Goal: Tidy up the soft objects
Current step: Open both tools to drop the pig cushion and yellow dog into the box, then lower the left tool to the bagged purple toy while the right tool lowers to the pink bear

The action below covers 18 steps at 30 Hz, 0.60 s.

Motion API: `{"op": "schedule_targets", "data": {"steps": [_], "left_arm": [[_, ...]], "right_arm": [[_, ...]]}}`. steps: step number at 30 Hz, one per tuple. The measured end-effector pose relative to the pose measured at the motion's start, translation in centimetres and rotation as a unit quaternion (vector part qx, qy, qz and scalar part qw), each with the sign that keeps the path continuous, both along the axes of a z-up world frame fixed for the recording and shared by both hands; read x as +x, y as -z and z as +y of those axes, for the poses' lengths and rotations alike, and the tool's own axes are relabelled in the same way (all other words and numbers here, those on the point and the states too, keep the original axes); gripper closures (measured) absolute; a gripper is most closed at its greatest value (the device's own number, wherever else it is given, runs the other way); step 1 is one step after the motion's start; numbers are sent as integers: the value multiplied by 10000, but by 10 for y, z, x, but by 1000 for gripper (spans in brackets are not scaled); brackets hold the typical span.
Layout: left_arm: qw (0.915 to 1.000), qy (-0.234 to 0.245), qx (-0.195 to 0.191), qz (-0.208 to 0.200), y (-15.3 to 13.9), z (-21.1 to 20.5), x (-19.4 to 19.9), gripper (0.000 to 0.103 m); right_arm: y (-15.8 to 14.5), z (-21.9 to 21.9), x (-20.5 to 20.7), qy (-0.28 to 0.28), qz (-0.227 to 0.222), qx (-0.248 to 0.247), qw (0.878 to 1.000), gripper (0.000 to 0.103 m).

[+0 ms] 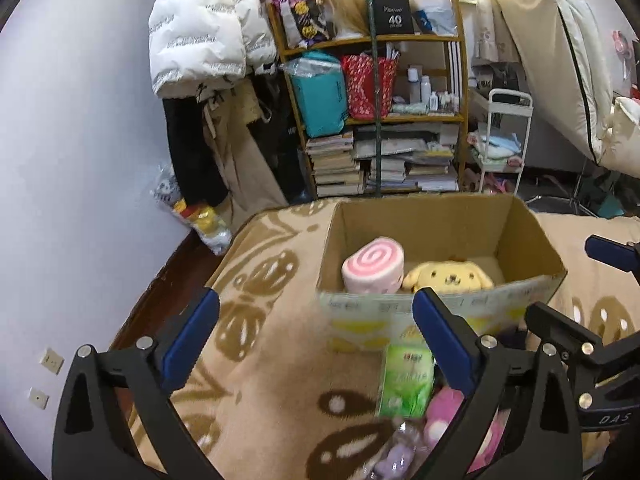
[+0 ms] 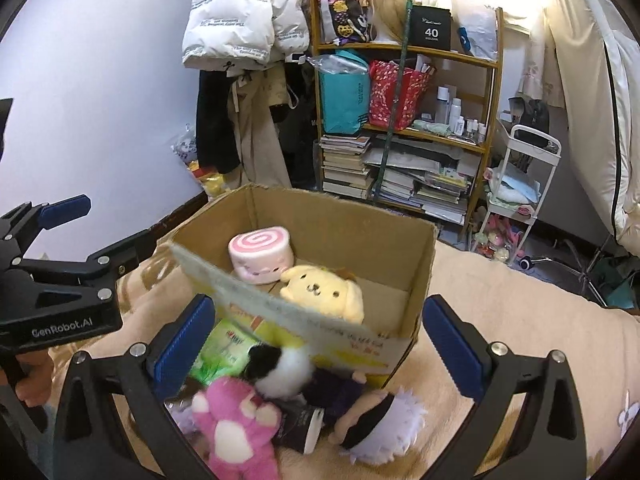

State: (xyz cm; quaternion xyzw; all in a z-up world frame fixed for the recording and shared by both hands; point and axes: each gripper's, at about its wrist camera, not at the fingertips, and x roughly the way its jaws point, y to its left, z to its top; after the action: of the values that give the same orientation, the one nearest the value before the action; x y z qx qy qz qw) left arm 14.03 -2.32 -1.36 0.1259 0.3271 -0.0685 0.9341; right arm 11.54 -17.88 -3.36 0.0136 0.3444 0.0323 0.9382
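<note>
An open cardboard box (image 1: 420, 220) (image 2: 340, 220) stands on the bed. Inside it sit a pink swirl roll plush (image 1: 374, 266) (image 2: 260, 256) and a yellow dog plush (image 1: 448, 276) (image 2: 320, 288). In front of the box lie a green tissue pack (image 1: 406, 380) (image 2: 226, 346), a pink bear plush (image 2: 232, 424), a black-and-white plush (image 2: 280, 368) and a pale-haired doll (image 2: 376, 420). My left gripper (image 1: 316, 336) hovers open before the box's left front corner, nothing between its fingers. My right gripper (image 2: 318, 332) is open above the pile, touching none of it.
A beige patterned blanket (image 1: 260, 320) covers the bed, whose left edge drops to the floor by a pale wall. Behind the box are a crowded wooden shelf (image 1: 376, 120), hanging jackets (image 1: 200, 40) and a white cart (image 1: 504, 140). A hand (image 2: 32, 380) holds the left gripper.
</note>
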Motion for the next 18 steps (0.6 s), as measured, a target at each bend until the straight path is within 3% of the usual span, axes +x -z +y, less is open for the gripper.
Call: {"op": "schedule_targets", "data": {"steps": [6, 18], "left_arm": [[9998, -90, 140, 137, -3, 13, -12, 7], [9947, -64, 186, 1013, 16, 33, -33, 7]], "right_arm": [[-5, 10, -14, -69, 237, -78, 9997, 0], [10, 30, -38, -311, 796, -72, 9963, 0]]}}
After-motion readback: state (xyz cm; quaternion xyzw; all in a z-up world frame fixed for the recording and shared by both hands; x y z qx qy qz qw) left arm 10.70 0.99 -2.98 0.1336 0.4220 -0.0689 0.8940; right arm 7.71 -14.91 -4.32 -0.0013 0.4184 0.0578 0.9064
